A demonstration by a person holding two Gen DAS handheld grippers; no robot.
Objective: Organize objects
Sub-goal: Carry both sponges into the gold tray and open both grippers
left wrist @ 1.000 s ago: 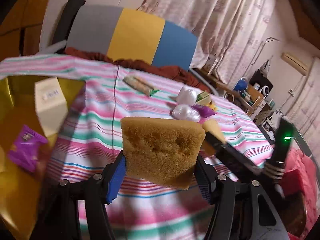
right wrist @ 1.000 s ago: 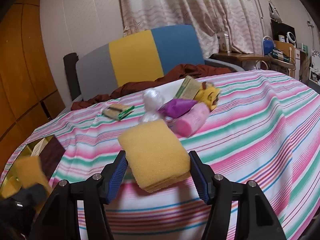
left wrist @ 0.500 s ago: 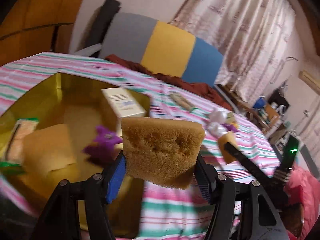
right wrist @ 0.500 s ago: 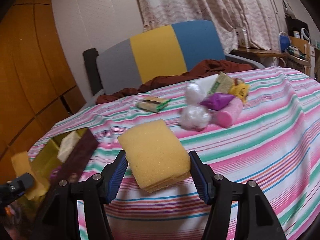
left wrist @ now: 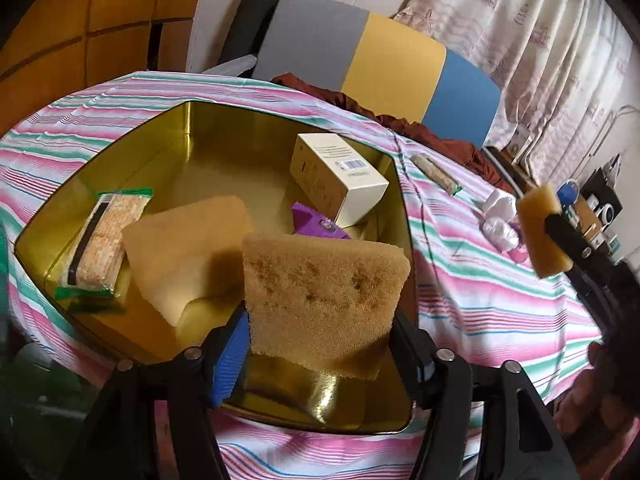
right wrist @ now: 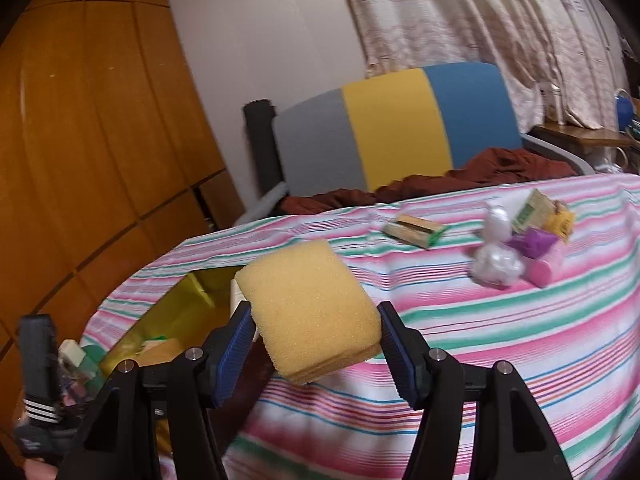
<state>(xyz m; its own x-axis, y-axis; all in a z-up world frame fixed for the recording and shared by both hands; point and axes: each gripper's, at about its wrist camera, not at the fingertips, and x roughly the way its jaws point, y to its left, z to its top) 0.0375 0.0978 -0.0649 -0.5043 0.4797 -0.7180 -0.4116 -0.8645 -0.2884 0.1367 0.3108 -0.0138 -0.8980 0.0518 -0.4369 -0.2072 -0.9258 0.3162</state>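
My left gripper [left wrist: 320, 344] is shut on a brown sponge [left wrist: 324, 296] and holds it above the near right part of a gold tin [left wrist: 192, 120]. In the tin lie another sponge [left wrist: 188, 248], a cracker packet [left wrist: 100, 240], a white box [left wrist: 336, 176] and a purple packet [left wrist: 316, 226]. My right gripper [right wrist: 316, 344] is shut on a yellow sponge [right wrist: 308, 308], held above the striped tablecloth [right wrist: 520, 340] just right of the tin [right wrist: 192, 296]. It also shows at the right of the left wrist view [left wrist: 544, 232].
On the cloth further right lie a cracker packet [right wrist: 416, 230], two clear plastic balls [right wrist: 496, 264], a pink cylinder [right wrist: 546, 266], a purple packet [right wrist: 534, 242] and a green-white box [right wrist: 530, 210]. A grey, yellow and blue chair back [right wrist: 392, 124] stands behind the table. Wooden cabinets [right wrist: 80, 160] fill the left.
My left gripper has swung left with the brown sponge, from over the cloth to over the tin. My right gripper has also moved left toward the tin with the yellow sponge.
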